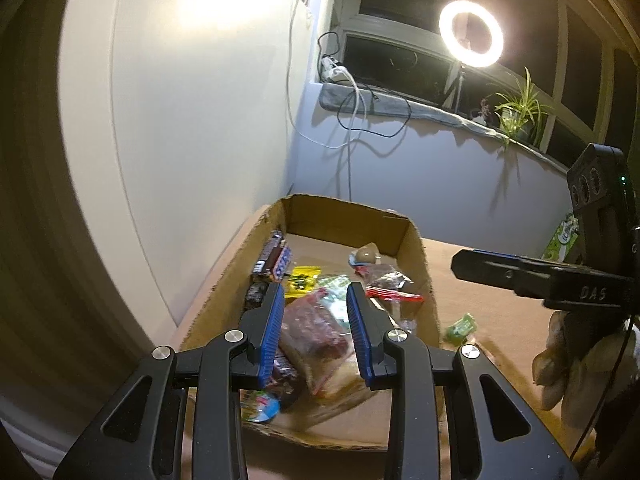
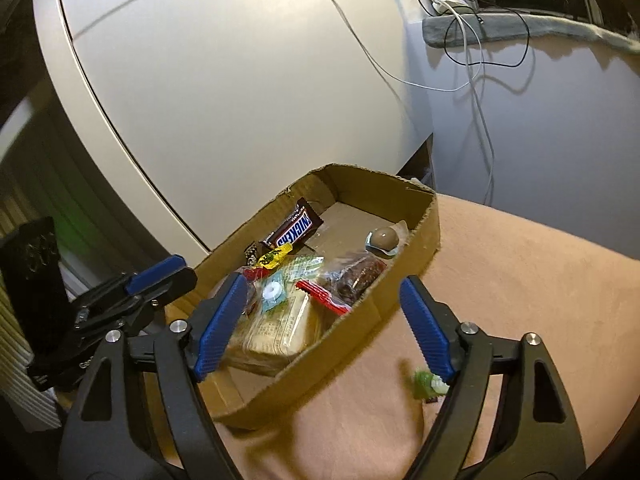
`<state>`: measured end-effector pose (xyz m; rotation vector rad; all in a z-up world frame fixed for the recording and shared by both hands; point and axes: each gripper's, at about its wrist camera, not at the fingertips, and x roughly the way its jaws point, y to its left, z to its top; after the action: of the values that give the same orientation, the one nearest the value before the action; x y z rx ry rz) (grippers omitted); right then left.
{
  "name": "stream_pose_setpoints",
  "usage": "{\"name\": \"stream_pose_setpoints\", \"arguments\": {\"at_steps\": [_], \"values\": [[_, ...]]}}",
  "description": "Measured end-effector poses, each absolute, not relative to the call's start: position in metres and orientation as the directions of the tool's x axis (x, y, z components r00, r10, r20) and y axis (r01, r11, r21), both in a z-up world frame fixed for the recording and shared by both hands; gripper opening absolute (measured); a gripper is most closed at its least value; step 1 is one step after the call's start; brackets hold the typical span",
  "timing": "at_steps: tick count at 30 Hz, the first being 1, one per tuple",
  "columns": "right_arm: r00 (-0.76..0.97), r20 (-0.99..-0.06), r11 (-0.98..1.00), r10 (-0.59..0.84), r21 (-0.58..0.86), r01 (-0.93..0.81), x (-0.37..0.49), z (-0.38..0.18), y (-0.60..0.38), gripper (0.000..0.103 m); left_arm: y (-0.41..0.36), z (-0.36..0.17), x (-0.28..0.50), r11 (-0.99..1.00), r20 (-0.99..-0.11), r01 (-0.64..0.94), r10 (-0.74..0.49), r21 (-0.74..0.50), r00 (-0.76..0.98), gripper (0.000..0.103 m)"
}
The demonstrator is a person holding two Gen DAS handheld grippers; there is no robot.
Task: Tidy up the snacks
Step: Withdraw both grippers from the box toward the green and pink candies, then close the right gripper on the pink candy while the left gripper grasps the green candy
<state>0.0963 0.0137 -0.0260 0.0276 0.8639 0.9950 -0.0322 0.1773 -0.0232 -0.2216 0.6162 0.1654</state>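
Green candy, blurred, half hidden behind right claw.

Contents: one cardboard box, one Snickers bar, one loose green candy, one ring light.

A lit ring light far ahead of the left fingers, up and to the right, blooms into a halo, and a broad glare patch washes out the pale wall up and to the left. Cables cast soft double shadows on the lilac wall. The window panes are black. Both views bow strongly at the edges, with dark vignetted corners. The small green wrapper beside the right fingers is motion-smeared (its print unreadable). Colour runs warm and slightly noisy.
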Motion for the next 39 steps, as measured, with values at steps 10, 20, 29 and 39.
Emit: {"name": "stream_pose_setpoints", "arguments": {"at_steps": [10, 20, 29, 39], "values": [[0.297, -0.683, 0.625, 0.667, 0.295, -0.722, 0.096, -0.028, -0.023, 0.082, 0.143, -0.018, -0.023, 0.978, -0.585, -0.150, 0.037, -0.145, 0.810, 0.031], [0.315, -0.777, 0.659, 0.545, 0.164, -0.735, 0.088, -0.056, -0.043, 0.076, 0.108, -0.018, -0.012, 0.989, -0.598, -0.082, -0.009, -0.124, 0.802, 0.031], [0.275, -0.839, 0.598, 0.470, 0.073, -0.798, 0.069, -0.083, -0.026, 0.048, 0.086, -0.019, 0.002, 0.991, -0.612, -0.031, -0.055, -0.130, 0.789, 0.031], [0.292, -0.854, 0.610, 0.431, 0.037, -0.792, 0.074, -0.096, -0.022, 0.042, 0.069, -0.027, 0.015, 0.990, -0.645, 0.010, -0.098, -0.138, 0.758, 0.031]]}}
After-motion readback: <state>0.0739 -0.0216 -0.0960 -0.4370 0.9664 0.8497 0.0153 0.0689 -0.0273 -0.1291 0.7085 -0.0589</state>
